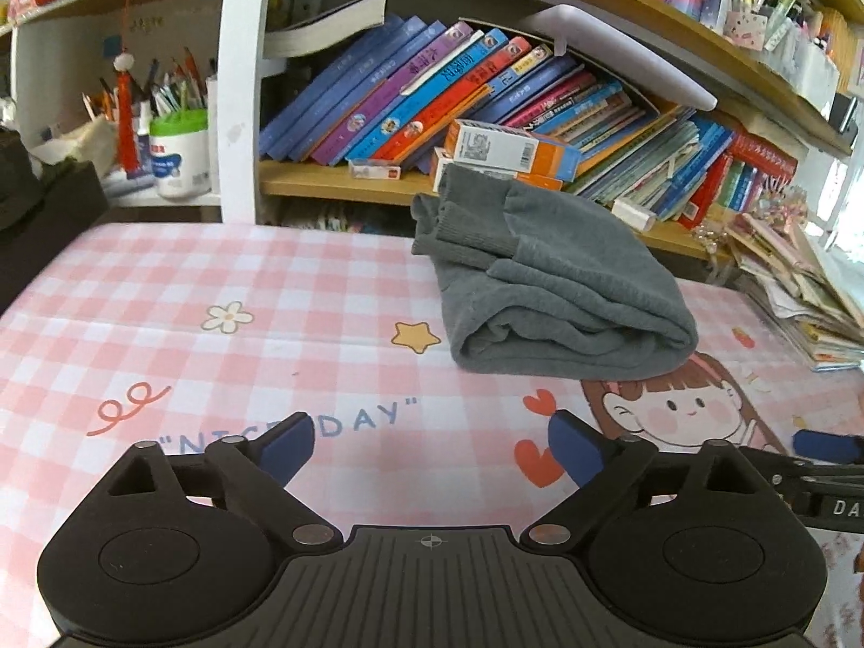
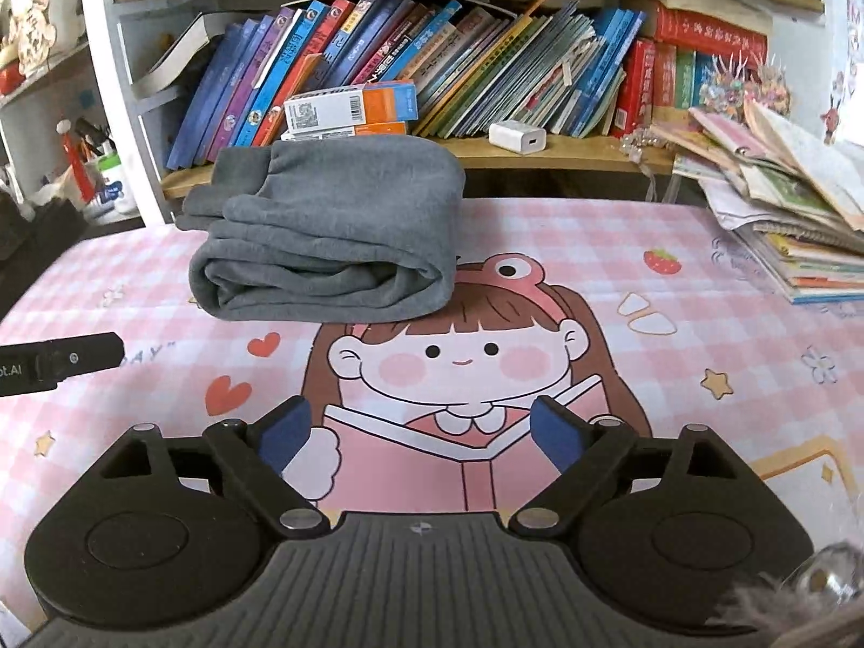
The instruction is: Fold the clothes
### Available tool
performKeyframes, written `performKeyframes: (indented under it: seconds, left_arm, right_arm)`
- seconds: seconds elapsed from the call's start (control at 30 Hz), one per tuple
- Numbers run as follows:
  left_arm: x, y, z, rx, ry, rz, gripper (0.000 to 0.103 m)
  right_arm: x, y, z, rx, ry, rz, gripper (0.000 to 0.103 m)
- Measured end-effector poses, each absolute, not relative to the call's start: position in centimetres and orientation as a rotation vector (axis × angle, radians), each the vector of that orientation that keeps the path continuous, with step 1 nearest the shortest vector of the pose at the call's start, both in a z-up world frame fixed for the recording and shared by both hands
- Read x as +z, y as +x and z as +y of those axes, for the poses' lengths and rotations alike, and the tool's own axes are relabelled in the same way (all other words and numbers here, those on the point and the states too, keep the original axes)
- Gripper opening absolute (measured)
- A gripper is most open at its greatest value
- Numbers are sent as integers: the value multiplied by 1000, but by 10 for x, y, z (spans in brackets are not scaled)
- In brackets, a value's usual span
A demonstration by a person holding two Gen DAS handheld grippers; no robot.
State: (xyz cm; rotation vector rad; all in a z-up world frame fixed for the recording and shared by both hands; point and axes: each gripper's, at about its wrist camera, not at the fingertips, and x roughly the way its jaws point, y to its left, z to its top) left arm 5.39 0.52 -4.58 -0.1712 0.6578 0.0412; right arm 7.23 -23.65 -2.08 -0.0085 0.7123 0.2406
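Grey cloth sits in a compact bundle: the garment (image 1: 545, 281) lies folded over on itself toward the far edge of the surface (image 1: 216, 356), just in front of the bookshelf (image 2: 540, 146), its ribbed cuffs stacked on top. I judge the folding as good as done; at most a little squaring-up is left. My left hand-held gripper (image 1: 430, 451) and right hand-held gripper (image 2: 421, 432) both hover spread apart and empty near the front edge, well clear of the garment.
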Motion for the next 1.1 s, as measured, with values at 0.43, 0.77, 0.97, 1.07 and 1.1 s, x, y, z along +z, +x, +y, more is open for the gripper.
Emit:
performKeyframes:
  seconds: [0.43, 0.77, 0.97, 1.07, 1.1]
  left_arm:
    - [-61, 53, -2, 92, -153, 682, 97]
    - [-68, 54, -7, 104, -110, 705, 101]
    - [-70, 55, -10, 89, -84, 713, 101]
    - [-70, 55, -11, 86, -66, 710, 102]
    - [-70, 56, -11, 85, -62, 710, 102]
  right_arm:
    - [-34, 72, -229, 201, -55, 701, 98]
    - [-40, 72, -228, 185, -67, 707, 99]
    - [-40, 73, -228, 189, -68, 706, 99]
    - [-41, 74, -227, 192, -68, 706, 99]
    - [-41, 74, -227, 192, -68, 707, 99]
